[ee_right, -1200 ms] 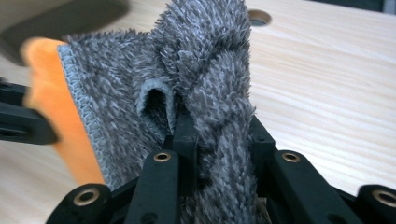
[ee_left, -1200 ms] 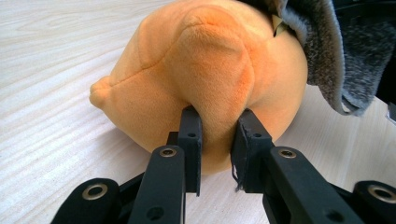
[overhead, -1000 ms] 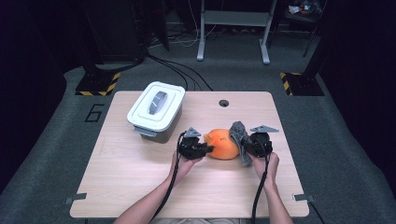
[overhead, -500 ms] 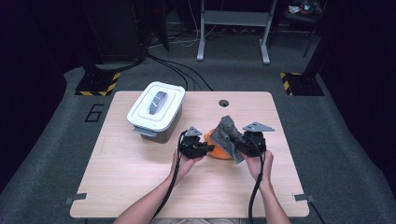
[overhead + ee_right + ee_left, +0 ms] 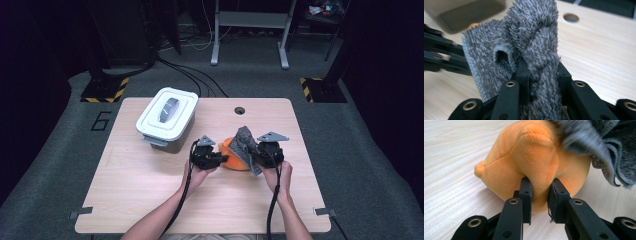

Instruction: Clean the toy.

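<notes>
Since a second ago the right claw (image 5: 251,152) lifts the grey cloth (image 5: 244,145) off the orange plush toy (image 5: 233,159) — holding it tight. The left claw (image 5: 223,158) pinches the toy, near the surface (image 5: 130,190) centre.

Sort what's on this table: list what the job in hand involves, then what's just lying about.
In the job:
- orange plush toy, pinched by the left tongs
- grey fuzzy cloth, clamped in the right tongs, draped against the toy

Lying about:
- white lidded container, shut, at the table's far left

Left gripper (image 5: 220,159) pinches orange plush (image 5: 234,159); right gripper (image 5: 252,152) holds grey cloth (image 5: 244,142).
</notes>
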Demonstrator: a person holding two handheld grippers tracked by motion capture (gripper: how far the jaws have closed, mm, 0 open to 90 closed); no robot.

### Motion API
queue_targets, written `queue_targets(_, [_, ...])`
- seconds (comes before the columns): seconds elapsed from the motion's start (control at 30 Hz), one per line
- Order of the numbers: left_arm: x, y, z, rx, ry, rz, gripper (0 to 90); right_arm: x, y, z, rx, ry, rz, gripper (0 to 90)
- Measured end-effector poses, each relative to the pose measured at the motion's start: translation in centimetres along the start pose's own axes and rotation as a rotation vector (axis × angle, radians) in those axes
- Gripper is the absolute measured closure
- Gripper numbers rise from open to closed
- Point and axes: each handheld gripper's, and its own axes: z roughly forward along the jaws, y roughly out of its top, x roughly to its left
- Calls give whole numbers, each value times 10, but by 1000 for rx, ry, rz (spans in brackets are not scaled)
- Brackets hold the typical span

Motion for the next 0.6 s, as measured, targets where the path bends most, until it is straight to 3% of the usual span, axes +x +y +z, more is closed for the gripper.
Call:
queue_targets(0.2, [0, 0, 0, -2, 1, 2, 744, -23, -15, 7, 42, -20, 68, 712])
queue_targets(0.6, [0, -1, 1, -7, 1, 0, 738, -34, -23, 17, 73, -35, 111, 711])
